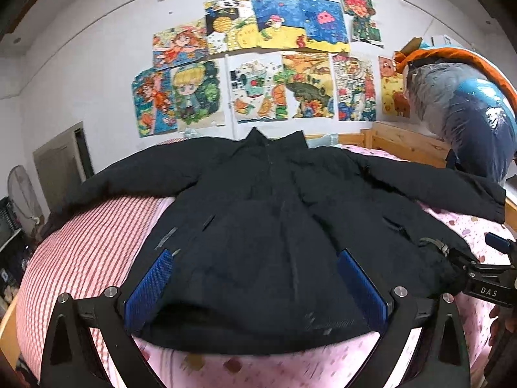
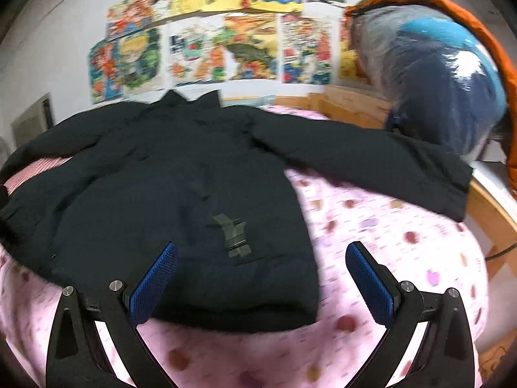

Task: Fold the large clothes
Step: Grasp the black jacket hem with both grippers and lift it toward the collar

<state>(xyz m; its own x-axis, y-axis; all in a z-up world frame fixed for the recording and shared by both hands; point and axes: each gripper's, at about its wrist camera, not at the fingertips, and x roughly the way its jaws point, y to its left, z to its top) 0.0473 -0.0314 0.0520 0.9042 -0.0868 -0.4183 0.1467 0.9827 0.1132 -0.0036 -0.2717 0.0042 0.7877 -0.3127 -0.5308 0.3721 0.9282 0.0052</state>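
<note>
Garment: a black padded jacket [image 1: 258, 226] lies front-up and spread flat on the bed [image 1: 97, 226], collar at the far side, hem nearest, both sleeves stretched out sideways.
Left gripper [image 1: 255, 287]: jaws wide apart, holding nothing, poised over the near hem, towards the jacket's left half.
Right gripper [image 2: 261, 278]: jaws likewise wide and empty, over the hem's right corner, one pad above cloth and the other above the pink spotted sheet [image 2: 387, 226].
Step in hand: probably taking hold for the first fold; nothing is folded yet.
Doing it well: pinch the thick padding fully through both layers, and bring each sleeve [image 2: 371, 161] inward across the chest before doubling hem to collar.
Watch: the right sleeve cuff lies at the bed's right edge.
</note>
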